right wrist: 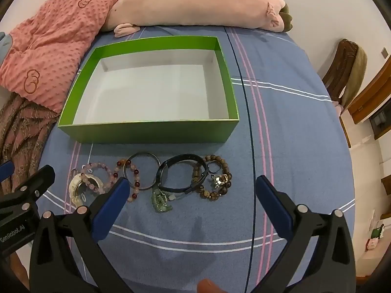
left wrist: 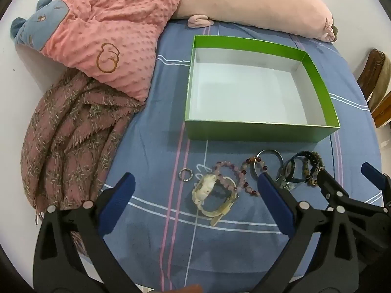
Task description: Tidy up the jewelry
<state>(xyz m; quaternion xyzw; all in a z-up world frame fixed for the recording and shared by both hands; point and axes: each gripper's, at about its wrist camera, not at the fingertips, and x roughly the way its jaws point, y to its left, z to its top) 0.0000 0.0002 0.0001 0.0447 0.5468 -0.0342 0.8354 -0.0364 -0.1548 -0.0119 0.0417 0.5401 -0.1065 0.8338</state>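
Observation:
An empty green box (left wrist: pixel 259 133) (right wrist: pixel 146 131) with a white inside stands on the blue bed sheet. In front of it lies a row of jewelry: a small ring (left wrist: pixel 185 174), a cream watch (left wrist: pixel 207 190) (right wrist: pixel 77 189), a pink bead bracelet (left wrist: pixel 228 171) (right wrist: pixel 97 168), a metal bangle (right wrist: pixel 141 171), a black band (right wrist: pixel 180 175), a brown bead bracelet (right wrist: pixel 212 178) and a green pendant (right wrist: pixel 160 201). My left gripper (left wrist: pixel 195 183) is open above the watch. My right gripper (right wrist: pixel 193 188) is open above the black band.
A pink dotted pillow (left wrist: pixel 107 36) and a fringed pink scarf (left wrist: pixel 70 131) lie at the left. A long pink plush toy (left wrist: pixel 256 5) lies behind the box. A wooden chair (right wrist: pixel 344 70) stands off the bed at the right.

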